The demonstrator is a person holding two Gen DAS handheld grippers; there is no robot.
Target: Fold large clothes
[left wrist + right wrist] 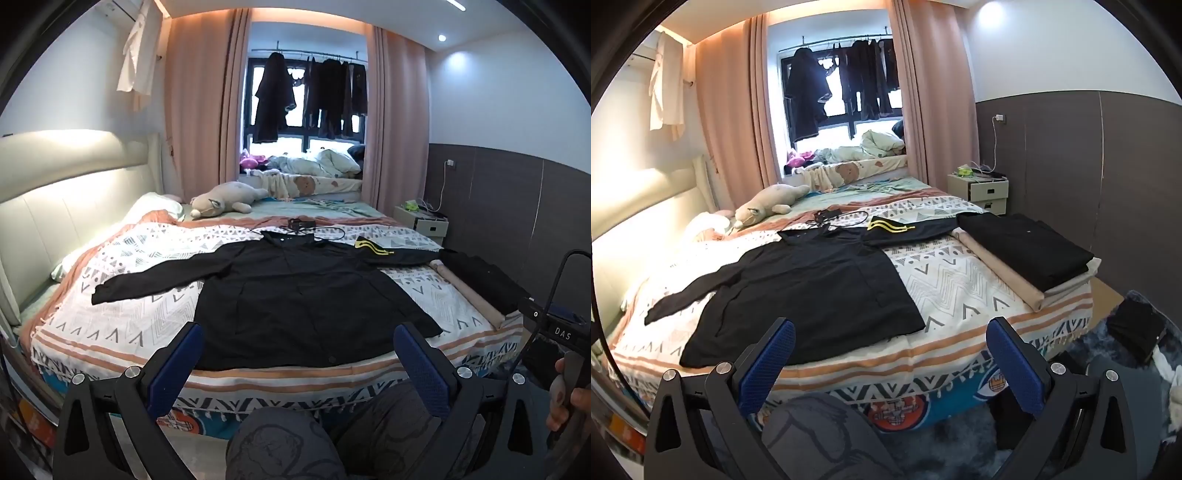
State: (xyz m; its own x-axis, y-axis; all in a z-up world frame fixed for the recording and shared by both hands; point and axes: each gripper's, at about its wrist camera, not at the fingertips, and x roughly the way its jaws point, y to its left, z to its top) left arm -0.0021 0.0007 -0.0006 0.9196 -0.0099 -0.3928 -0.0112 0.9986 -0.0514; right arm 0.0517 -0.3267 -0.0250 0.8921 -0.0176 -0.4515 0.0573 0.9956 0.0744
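Your left gripper [298, 354] has its blue-padded fingers spread wide apart with nothing between them, held short of the near edge of the bed with the patterned white-and-orange cover [147, 258]. Your right gripper [890, 350] is spread apart the same way, also empty. The large black long-sleeved shirt [295, 295] lies flat on the bed, hem toward you, collar at the far end, one sleeve stretched left and the other right. To the right, near the bed's edge, a folded black garment [1027, 247] sits on folded beige cloth [993, 273]. A grey plush toy [225, 201] lies far left by the pillow
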